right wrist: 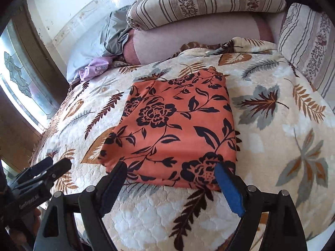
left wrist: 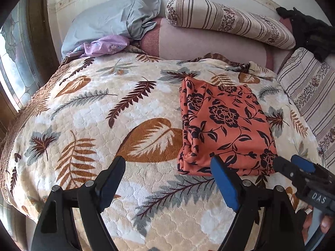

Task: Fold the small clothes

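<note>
From the left wrist view, the left gripper (left wrist: 167, 163) hangs over the cream quilted bedspread printed with brown and grey leaves (left wrist: 88, 113), its two fingers spread wide apart with nothing between them. The folded orange cloth with a dark navy flower print (left wrist: 224, 125) lies flat on the bedspread, ahead and to the right of this gripper; the blue-padded right finger (left wrist: 225, 185) overlaps the cloth's near edge in the picture, though I cannot tell whether it touches. One such cloth is in sight. At the near right the right gripper (left wrist: 293, 165) reaches in beside the cloth's near right corner, and white letters on its black body read "DAS". Far off against the wall I count one grey pillow (left wrist: 108, 23), one small crumpled lilac cloth (left wrist: 104, 46) just in front of it, and two striped floral cushions, one far (left wrist: 226, 18) and one at the right (left wrist: 309, 96).

From the right wrist view, the right gripper (right wrist: 170, 168) sits right at the near edge of the same orange cloth (right wrist: 178, 125), fingers held wide apart, both tips overlapping that edge and straddling it without pinching any fabric. The cloth lies squarely ahead, a neat rectangle in the middle of the bedspread (right wrist: 282, 146). At the near left the left gripper (right wrist: 52, 165) hovers over the bedspread, apart from the cloth; the small white print on its body is too blurred to read.
</note>
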Tool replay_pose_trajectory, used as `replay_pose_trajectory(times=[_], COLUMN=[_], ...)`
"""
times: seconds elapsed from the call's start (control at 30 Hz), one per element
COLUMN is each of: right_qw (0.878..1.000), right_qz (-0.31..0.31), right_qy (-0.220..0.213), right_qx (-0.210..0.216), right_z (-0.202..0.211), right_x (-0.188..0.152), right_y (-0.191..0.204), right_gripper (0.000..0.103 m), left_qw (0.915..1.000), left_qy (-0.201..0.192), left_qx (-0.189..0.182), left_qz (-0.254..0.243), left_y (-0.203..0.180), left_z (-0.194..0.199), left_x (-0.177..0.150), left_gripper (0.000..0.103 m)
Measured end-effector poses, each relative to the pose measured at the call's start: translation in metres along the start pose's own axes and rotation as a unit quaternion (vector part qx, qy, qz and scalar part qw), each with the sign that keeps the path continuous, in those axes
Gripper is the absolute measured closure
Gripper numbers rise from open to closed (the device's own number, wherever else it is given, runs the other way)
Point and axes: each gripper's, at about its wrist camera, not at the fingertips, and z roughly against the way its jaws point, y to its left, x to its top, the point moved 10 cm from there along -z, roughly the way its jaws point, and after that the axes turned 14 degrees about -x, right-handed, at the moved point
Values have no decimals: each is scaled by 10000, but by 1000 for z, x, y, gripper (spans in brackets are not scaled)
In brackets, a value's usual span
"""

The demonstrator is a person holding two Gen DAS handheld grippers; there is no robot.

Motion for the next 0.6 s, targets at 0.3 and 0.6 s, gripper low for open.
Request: replay_pose_trajectory(times=[0.3, 0.6], right_qw=[9994, 9972], right_qz=[-8, 301], right_qy=[307, -176], right_qx=[-146, -654], right_z=[4, 30], right_x=[-51, -24], right_y=[2, 6], right_gripper=[16, 16], left_qw=[9999, 9997], left_qy=[-14, -241], left_qx=[49, 53], left_qz=[-96, -85], left_y=[-4, -8], left_z=[4, 22], left_x=[-8, 5], left_gripper=[19, 19])
